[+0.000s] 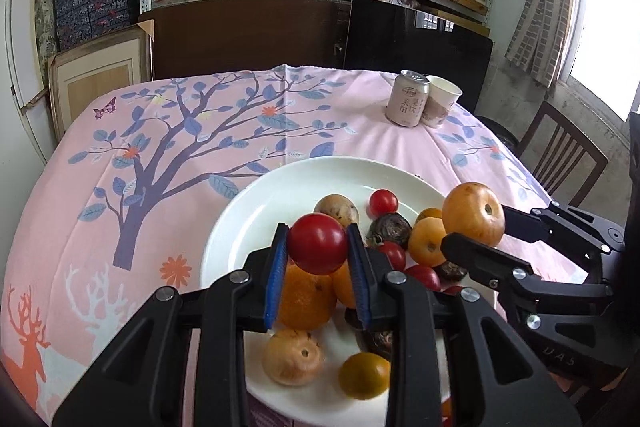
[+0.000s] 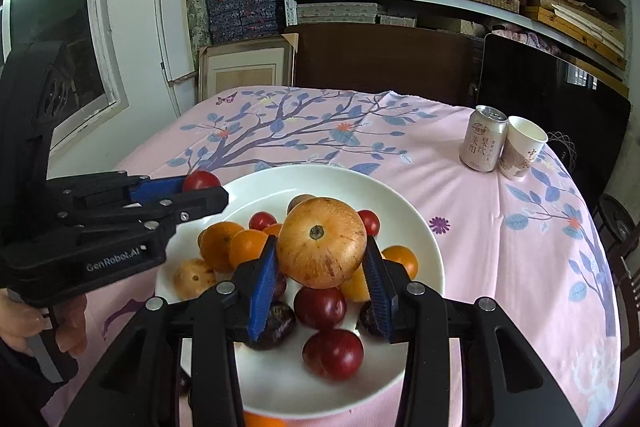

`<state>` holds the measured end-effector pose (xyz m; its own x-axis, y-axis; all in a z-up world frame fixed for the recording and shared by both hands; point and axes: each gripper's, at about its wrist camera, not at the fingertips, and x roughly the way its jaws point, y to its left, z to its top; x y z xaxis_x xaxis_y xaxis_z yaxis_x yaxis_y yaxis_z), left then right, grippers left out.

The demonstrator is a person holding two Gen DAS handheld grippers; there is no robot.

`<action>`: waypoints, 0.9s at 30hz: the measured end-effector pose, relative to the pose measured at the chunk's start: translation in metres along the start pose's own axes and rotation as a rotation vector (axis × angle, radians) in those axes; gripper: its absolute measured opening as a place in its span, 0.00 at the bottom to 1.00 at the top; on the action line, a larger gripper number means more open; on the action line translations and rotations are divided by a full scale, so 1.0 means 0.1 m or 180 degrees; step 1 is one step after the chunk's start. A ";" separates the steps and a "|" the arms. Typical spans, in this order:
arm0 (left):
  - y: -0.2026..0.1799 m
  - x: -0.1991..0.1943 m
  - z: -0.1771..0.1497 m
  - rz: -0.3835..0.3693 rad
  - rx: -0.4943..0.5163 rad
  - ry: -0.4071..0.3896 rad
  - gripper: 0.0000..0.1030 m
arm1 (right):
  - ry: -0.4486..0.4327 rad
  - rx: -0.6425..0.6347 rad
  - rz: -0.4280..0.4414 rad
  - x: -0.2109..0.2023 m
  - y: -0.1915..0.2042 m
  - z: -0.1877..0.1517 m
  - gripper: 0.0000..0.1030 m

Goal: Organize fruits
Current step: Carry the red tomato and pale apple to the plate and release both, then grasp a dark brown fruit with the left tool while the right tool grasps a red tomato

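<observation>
A white plate [image 1: 240, 219] on the pink tablecloth holds several fruits: oranges [image 1: 306, 297], small red fruits [image 1: 383, 202], tan round fruits [image 1: 293, 357] and dark ones [image 1: 390, 229]. My left gripper [image 1: 318, 247] is shut on a red fruit [image 1: 318, 243] and holds it above the plate; it also shows in the right wrist view [image 2: 202, 187]. My right gripper [image 2: 322, 259] is shut on a large tan-orange fruit [image 2: 322, 242] above the plate's [image 2: 424, 227] fruit pile; it also shows in the left wrist view [image 1: 476, 223].
A drink can [image 1: 407, 99] and a paper cup [image 1: 440, 101] stand at the table's far right. A wooden chair [image 1: 564, 159] is off the right edge. Dark boards and shelves of boxes stand behind the table.
</observation>
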<state>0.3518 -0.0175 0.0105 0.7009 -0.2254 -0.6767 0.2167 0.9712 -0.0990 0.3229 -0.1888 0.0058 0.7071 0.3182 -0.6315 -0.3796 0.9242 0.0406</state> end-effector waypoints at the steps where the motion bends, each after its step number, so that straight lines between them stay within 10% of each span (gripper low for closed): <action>1: 0.00 0.06 0.01 0.0003 -0.0009 0.0023 0.36 | -0.0002 -0.0010 -0.0048 0.04 -0.01 0.01 0.44; 6: 0.02 0.05 -0.07 0.0131 -0.0043 -0.0111 0.75 | -0.0036 0.0065 0.0012 -0.08 -0.05 -0.08 0.51; 27: -0.11 -0.75 -1.51 0.0204 0.0289 0.0149 0.83 | 0.0578 -0.0165 0.0399 -0.66 0.46 -1.37 0.59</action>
<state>0.1945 0.0000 -0.0476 0.6833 -0.1570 -0.7130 0.2346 0.9720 0.0107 0.1776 -0.1963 -0.0566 0.5351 0.3823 -0.7533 -0.4912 0.8663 0.0906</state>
